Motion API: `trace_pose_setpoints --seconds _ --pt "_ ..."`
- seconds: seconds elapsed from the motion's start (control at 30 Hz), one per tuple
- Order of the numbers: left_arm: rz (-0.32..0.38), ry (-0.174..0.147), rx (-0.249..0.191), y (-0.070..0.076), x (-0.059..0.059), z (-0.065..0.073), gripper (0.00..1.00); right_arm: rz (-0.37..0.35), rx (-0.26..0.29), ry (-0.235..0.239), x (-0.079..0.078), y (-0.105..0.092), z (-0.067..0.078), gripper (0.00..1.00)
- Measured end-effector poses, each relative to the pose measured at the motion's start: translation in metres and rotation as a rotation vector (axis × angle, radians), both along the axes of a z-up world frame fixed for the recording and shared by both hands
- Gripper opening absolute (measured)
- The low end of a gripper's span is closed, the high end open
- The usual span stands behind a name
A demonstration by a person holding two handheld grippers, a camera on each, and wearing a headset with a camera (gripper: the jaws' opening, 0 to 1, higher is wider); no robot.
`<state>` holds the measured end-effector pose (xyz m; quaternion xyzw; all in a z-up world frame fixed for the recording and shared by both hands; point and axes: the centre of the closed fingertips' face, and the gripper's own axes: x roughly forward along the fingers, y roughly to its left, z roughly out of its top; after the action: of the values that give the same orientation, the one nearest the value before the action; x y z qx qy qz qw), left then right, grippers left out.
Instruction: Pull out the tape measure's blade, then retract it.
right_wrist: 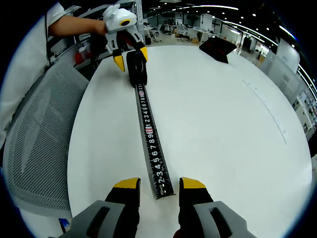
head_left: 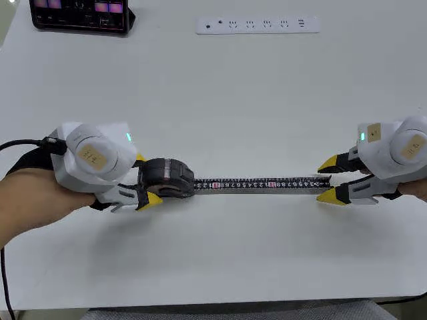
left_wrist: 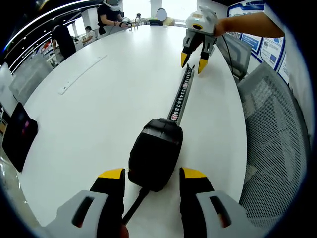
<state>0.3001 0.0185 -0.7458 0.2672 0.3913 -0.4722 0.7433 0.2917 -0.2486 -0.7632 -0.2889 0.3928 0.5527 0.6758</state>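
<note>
lying stretched out along the near side of the white table (head_left: 220, 100), the tape measure (head_left: 167, 177) has its black case on the left and its blade (head_left: 267, 183) run out flat to the right with the numbers facing up. the blade rests on the table top for its whole visible length, and the red marks show near the case end

the left gripper (head_left: 147, 179) has the back of the case between its two yellow-tipped jaws, one against each side, so it's pinching the case. in the left gripper view a thin black strap trails from the rear of the case down between the jaws

the right gripper (head_left: 327, 180) sits at the far end of the blade. its jaws are spread, and the blade's tip lies in the gap between them with bare table on both sides, so nothing is pinched there. the right gripper view shows that gap clearly

further out, a black cable (head_left: 23, 143) runs off the left gripper toward the table's edge. a white power strip (head_left: 257, 25) lies near the far edge, and a dark tablet (head_left: 80, 15) with a lit screen stands at the far left corner, both well apart from the tape. a grey mesh chair (right_wrist: 39, 134) is just beside the table on the person's side
</note>
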Motion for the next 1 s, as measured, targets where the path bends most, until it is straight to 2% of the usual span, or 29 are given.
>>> trace_pose_setpoints --seconds 0.17,0.3,0.53,0.6,0.7,0.73,0.8,1.0 --pt "0.058 0.0 -0.054 0.003 0.0 0.006 0.44 -0.065 0.047 -0.01 0.002 0.006 0.007 0.33" --pt "0.095 -0.015 -0.093 0.003 -0.001 0.012 0.46 -0.11 0.072 -0.016 0.002 0.009 0.011 0.4" --pt "0.155 -0.036 -0.136 0.007 -0.005 0.016 0.54 -0.18 0.119 -0.033 0.002 0.016 0.022 0.47" --pt "0.184 -0.033 -0.174 0.006 -0.006 0.02 0.55 -0.199 0.126 -0.041 0.001 0.016 0.024 0.48" --pt "0.209 -0.05 -0.184 0.012 -0.006 0.023 0.57 -0.232 0.135 -0.051 0.001 0.015 0.028 0.5" --pt "0.217 -0.048 -0.194 0.012 -0.006 0.024 0.58 -0.245 0.14 -0.049 0.0 0.015 0.028 0.52" --pt "0.25 -0.067 -0.22 0.015 -0.004 0.028 0.59 -0.259 0.148 -0.051 -0.001 0.016 0.03 0.54" --pt "0.271 -0.077 -0.247 0.019 -0.011 0.032 0.62 -0.301 0.172 -0.054 -0.007 0.019 0.034 0.64"
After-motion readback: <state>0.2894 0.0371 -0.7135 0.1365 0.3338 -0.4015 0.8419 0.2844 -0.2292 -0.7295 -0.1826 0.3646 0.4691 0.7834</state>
